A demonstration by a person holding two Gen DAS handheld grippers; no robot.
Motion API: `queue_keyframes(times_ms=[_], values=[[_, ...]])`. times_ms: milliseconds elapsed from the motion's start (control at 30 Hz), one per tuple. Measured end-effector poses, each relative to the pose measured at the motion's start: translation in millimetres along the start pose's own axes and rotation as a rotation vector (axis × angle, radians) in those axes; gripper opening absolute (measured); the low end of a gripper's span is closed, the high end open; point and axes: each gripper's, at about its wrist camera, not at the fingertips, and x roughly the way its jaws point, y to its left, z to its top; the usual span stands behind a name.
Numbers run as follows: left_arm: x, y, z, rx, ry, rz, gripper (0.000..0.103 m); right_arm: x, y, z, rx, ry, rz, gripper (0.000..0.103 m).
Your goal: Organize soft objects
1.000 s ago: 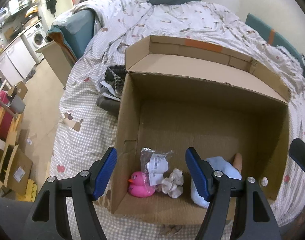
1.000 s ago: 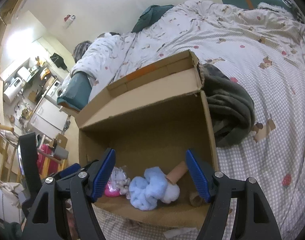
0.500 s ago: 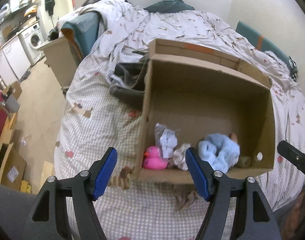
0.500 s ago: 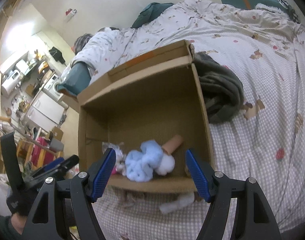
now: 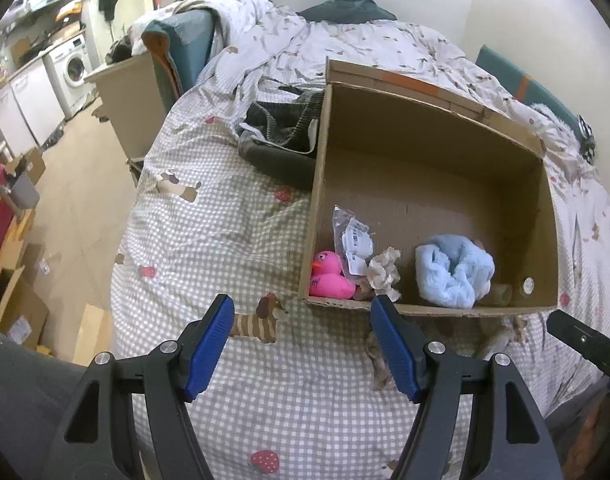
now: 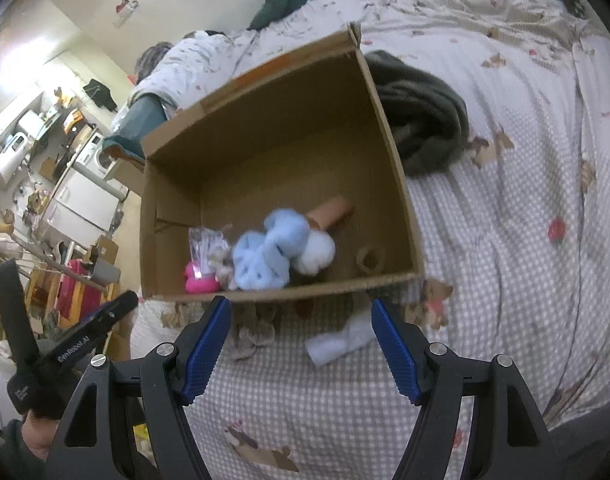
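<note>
Bed is filling more of both views: I am pulling both hand-held grippers back from the cardboard box. Left hand-held gripper and right hand-held gripper are gaping wide, holding nothing. Blue plush and pink duck are lying in the box; a white cloth is waiting outside, probably next.
</note>
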Motion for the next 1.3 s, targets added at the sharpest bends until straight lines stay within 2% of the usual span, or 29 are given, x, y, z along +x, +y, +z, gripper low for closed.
queue_keyframes(times_ms=[167,433,600,867,1133,1300], values=[[2,-5,-5,0.029,0.014,0.004,0.068,9,0,-2,-0.008,0.015,-0.038,0.076],[19,-8,-12,0.016,0.091,-0.017,0.068,25,-16,-2,0.046,0.046,-0.076,0.076],[22,-9,-15,0.028,0.104,-0.016,0.068,32,-21,0,0.084,0.048,-0.083,0.076],[24,-5,-14,0.002,0.117,-0.012,0.068,38,-27,2,0.129,0.055,-0.063,0.077],[27,-1,-12,-0.032,0.134,-0.026,0.068,20,-32,-4,0.125,0.039,-0.049,0.077],[30,2,-12,-0.056,0.155,-0.032,0.068,22,-46,-15,0.191,0.084,-0.047,0.077]])
